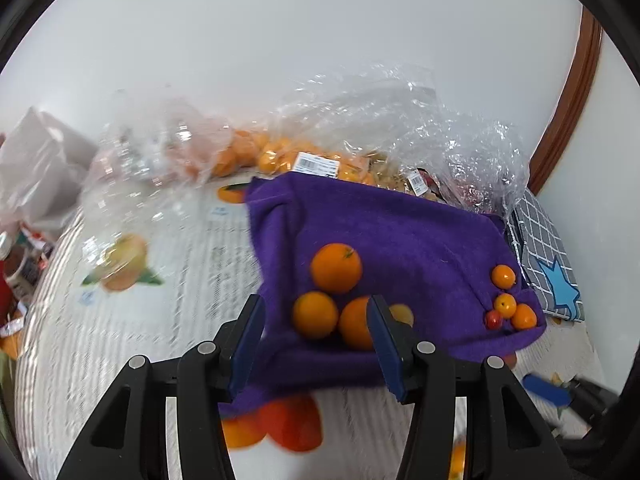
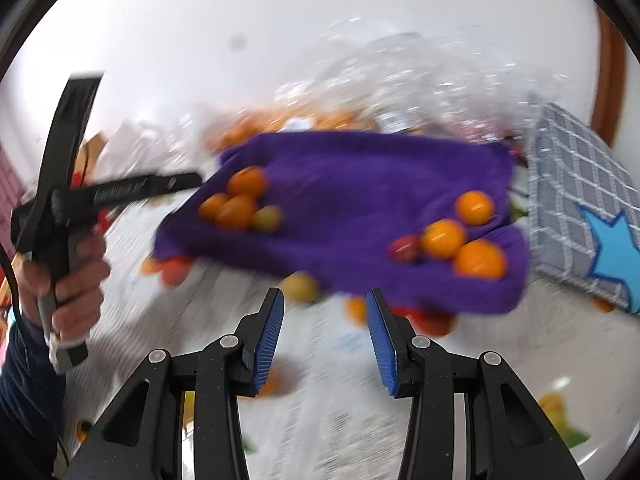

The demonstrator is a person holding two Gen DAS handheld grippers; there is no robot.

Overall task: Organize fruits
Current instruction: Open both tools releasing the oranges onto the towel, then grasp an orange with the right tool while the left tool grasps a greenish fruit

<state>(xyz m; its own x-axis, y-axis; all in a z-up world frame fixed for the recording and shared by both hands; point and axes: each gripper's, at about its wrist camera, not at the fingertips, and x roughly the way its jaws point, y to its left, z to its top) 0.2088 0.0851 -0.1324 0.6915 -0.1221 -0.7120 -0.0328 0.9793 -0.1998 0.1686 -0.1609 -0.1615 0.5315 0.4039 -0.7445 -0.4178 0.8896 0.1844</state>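
A purple cloth [image 1: 400, 232] [image 2: 360, 184] lies on the printed table cover. At its near left are three oranges [image 1: 336, 267] [image 2: 240, 204] with a pale yellow fruit [image 2: 267, 218] beside them. At its right edge sit three smaller oranges [image 1: 504, 305] [image 2: 444, 238] and a red cherry tomato [image 1: 493, 320] [image 2: 405, 248]. My left gripper [image 1: 316, 340] hovers open over the near-left group, its pads touching nothing. My right gripper [image 2: 326, 336] is open and empty, just short of the cloth's near edge. Another yellow-green fruit [image 2: 302, 286] shows at that edge. A hand [image 2: 76, 292] grips the left gripper's handle.
Crumpled clear plastic bags [image 1: 400, 120] holding more oranges [image 1: 256, 152] lie behind the cloth. A grey checked fabric with a blue star [image 1: 548, 256] [image 2: 580, 208] lies to the right. Boxes and clutter [image 1: 36, 168] crowd the far left. The table cover [image 1: 140, 320] is printed with fruit pictures.
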